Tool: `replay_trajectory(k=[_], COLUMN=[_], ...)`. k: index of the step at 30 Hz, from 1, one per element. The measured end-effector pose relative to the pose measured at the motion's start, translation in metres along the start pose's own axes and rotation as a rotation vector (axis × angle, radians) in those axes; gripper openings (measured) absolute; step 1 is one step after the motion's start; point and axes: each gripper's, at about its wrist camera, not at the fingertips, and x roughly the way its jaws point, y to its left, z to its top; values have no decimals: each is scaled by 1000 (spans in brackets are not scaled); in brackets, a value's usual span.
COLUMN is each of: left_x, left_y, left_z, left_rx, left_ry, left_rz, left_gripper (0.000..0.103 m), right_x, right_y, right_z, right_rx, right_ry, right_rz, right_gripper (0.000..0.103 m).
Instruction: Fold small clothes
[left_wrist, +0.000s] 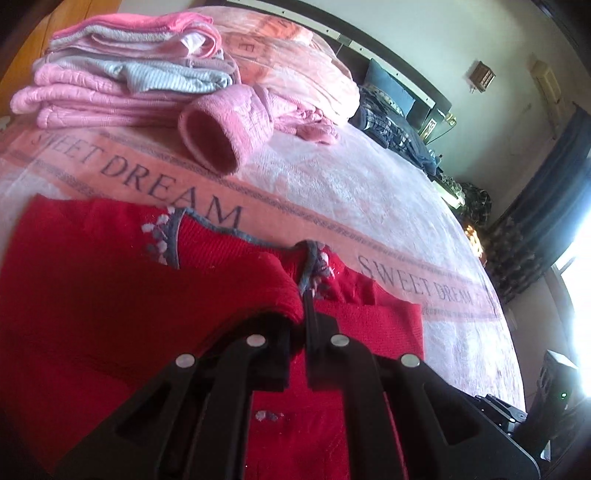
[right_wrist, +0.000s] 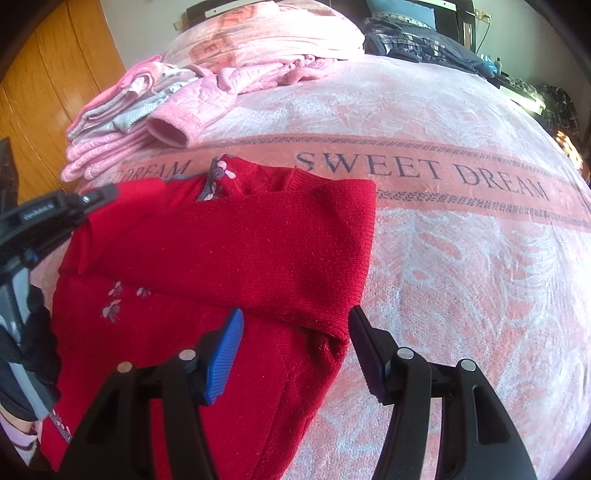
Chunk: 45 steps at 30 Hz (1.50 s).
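Observation:
A red knit sweater (right_wrist: 229, 251) with small flower embroidery and grey collar trim lies on the pink "SWEET DREAM" blanket (right_wrist: 461, 266). One sleeve is folded across its body. My left gripper (left_wrist: 306, 314) is shut on a fold of the red sweater (left_wrist: 110, 288) near the collar; it also shows at the left edge of the right wrist view as the left gripper (right_wrist: 98, 194). My right gripper (right_wrist: 295, 314) is open, and the sleeve's cuff end lies between its blue pad (right_wrist: 225, 354) and the other finger, untouched.
A stack of folded pink and grey clothes (left_wrist: 122, 74) sits at the blanket's far left, with a loose pink sweater (left_wrist: 218, 136) beside it. Dark clothes (left_wrist: 391, 118) lie at the bed's far end. A wooden wardrobe (right_wrist: 55, 81) stands left. A person's hand (right_wrist: 33, 354) holds the left gripper.

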Motion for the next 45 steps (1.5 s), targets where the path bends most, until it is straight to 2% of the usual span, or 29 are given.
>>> replay_trajectory(k=[3,5,7,9,11,13,16,19,21,24,28,30,33,35,37,40,44,45], left_x=[25,40,50,43,31,11,-22,-51,-58,-46,-23,-14,-13,-13,-13,-12,-12,-13], left_y=[12,20,25,26,27,32,47,75,100,125,157,171,175,180,181,182,186,187], left_z=[-9,-17,-24,-28,-33,-42,-52,-39,-18,10,31,31,30,30,28,27,26,25], left_rx=[-18,-36,-40,-8,6,25,77,108,79,62,22,-1,9,0,7,19,6,2], left_ry=[77,139,188,191,207,225,230,155,122,135,194,226,217,215,220,227,222,220], left_rz=[34,48,29,21,2,-17,44,136,186,233,255,232,197,175,154,127,88,79], left_gripper=[5,10,14,13,20,23,25,26,29,32,32,33,34,34,34,34,34,34], right_x=[3,6,8,10,11,11,8,1,-5,-3,19,37,74,96,107,107,98,98], right_y=[-2,-2,-3,-3,-2,-1,2,15,29,49,77,92,110,120,126,130,118,116], right_z=[1,1,1,1,1,1,0,0,1,14,43,59,74,77,78,73,63,62], right_rx=[3,6,8,6,4,6,18,-8,-42,-40,-16,-6,47,81,91,56,29,22], right_ry=[9,16,22,26,26,24,26,20,21,49,113,152,253,302,313,300,293,295], right_rz=[-4,-6,-8,-10,-13,-8,33,41,47,120,174,178,240,266,285,256,189,182], right_gripper=[60,60,60,60,60,60,60,60,60,60,59,59,59,50,21,10,6,8])
